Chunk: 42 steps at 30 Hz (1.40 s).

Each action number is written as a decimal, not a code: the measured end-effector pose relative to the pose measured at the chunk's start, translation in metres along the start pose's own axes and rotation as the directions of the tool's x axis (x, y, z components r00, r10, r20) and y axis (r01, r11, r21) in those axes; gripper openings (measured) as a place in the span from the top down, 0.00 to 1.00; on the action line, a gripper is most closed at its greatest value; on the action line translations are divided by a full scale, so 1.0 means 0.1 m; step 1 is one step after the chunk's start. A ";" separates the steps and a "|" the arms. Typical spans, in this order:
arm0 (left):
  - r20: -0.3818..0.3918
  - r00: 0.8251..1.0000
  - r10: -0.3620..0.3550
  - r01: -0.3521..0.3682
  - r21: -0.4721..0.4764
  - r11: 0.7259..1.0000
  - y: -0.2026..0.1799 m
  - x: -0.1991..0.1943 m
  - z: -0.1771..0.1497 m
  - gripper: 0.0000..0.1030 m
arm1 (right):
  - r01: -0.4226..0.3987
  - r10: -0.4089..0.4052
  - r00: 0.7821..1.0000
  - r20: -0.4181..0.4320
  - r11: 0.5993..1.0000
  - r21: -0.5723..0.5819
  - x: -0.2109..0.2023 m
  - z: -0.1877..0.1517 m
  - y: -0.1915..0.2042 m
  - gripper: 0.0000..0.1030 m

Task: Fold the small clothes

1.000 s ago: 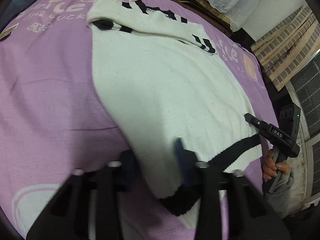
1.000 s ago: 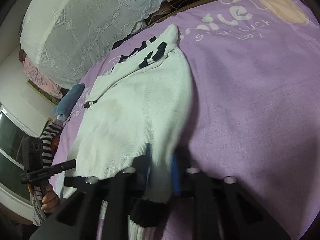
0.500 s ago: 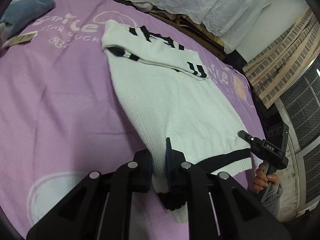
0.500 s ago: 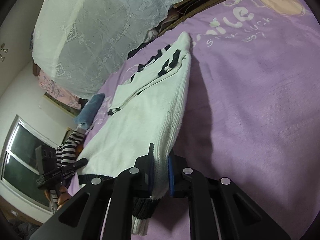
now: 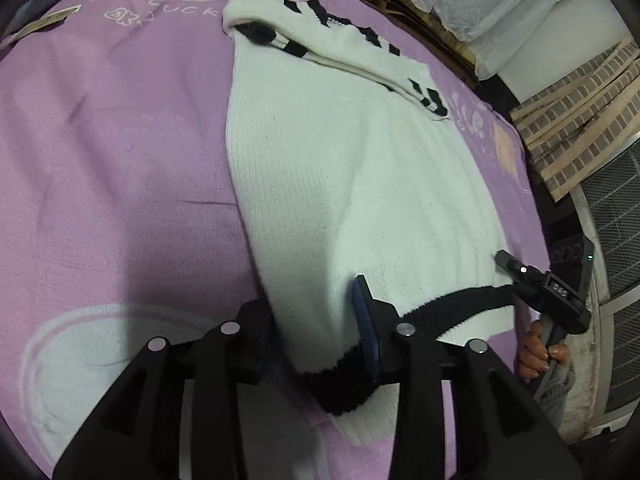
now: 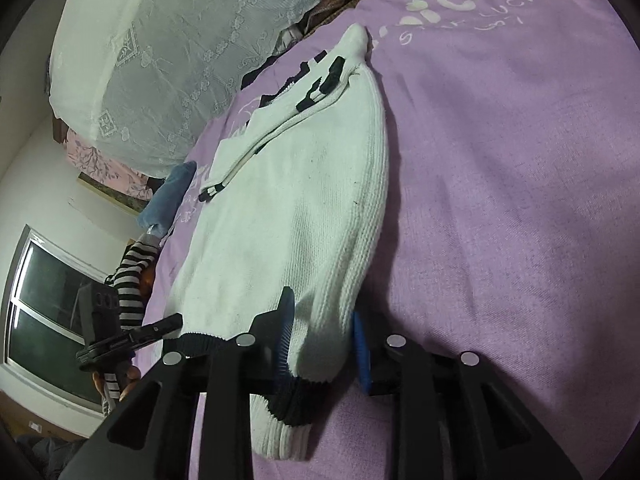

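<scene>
A white knit sweater [image 5: 360, 180] with black trim lies lengthwise on a purple blanket [image 5: 120, 160], its folded sleeves at the far end. My left gripper [image 5: 316, 332] straddles the near left hem corner. Its jaws are opening and the fabric sits loosely between the pads. In the right wrist view the sweater [image 6: 300, 200] has its right edge doubled over. My right gripper [image 6: 322, 344] straddles that fold at the black hem. Its jaws are opening too, with the thick knit still filling the gap.
A hand [image 5: 536, 356] grips the other handle at the bed's right edge. A striped sleeve [image 6: 128, 280] shows at the left. A blue cloth [image 6: 172, 196] and a lace-covered pile [image 6: 180, 60] lie beyond the blanket [image 6: 500, 200]. A window [image 6: 52, 300] is on the left.
Half a second ago both pairs of jaws pinched the hem corners tightly. Now both stand wider apart, and the fabric has slackened between them.
</scene>
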<state>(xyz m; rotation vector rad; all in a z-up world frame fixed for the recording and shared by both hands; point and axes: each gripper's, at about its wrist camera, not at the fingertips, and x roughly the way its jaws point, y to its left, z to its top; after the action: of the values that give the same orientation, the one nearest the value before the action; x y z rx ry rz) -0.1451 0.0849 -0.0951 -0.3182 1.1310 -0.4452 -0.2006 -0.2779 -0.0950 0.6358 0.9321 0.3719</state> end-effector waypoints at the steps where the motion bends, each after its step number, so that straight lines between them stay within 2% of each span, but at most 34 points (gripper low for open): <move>1: 0.002 1.000 0.005 -0.005 0.007 1.000 -0.01 -0.01 0.00 0.69 | 0.003 -0.003 1.000 0.001 1.000 0.006 0.00 0.00 -0.01 0.87; 2: 0.013 1.000 0.003 -0.003 0.016 1.000 -0.02 -0.03 0.01 0.89 | -0.008 0.008 1.000 0.011 1.000 0.017 -0.02 0.01 -0.02 0.88; 3: 0.017 1.000 -0.012 0.012 0.022 1.000 -0.04 -0.06 0.02 0.91 | -0.017 0.017 1.000 0.020 1.000 0.020 -0.04 0.01 -0.03 0.88; 8: 0.090 0.995 -0.035 0.029 0.064 0.998 -0.16 -0.30 0.19 0.91 | -0.110 0.109 0.991 0.072 0.994 0.012 -0.19 0.17 0.09 0.88; 13: 0.135 0.990 -0.035 0.022 0.100 0.995 -0.31 -0.40 0.42 0.91 | -0.150 0.150 0.984 0.098 0.989 -0.008 -0.25 0.47 0.22 0.88; 19: 0.170 0.985 -0.014 -0.001 0.087 0.996 -0.33 -0.43 0.74 0.91 | -0.162 0.163 0.978 0.127 0.987 -0.016 -0.24 0.89 0.30 0.88; 31: 0.229 0.973 0.018 -0.027 0.034 0.999 -0.27 -0.45 1.46 0.91 | -0.177 0.177 0.974 0.144 0.984 -0.016 0.07 1.72 0.48 0.88; 42: 0.270 0.962 0.028 -0.033 0.013 0.999 -0.24 -0.42 2.00 0.91 | -0.190 0.186 0.969 0.163 0.982 0.008 0.32 2.23 0.51 0.88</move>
<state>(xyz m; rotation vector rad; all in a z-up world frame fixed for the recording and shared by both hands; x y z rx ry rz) 0.0190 0.0892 0.0286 -0.3348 0.8642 -0.3717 0.0019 -0.2973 0.0153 0.7677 0.7239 0.4709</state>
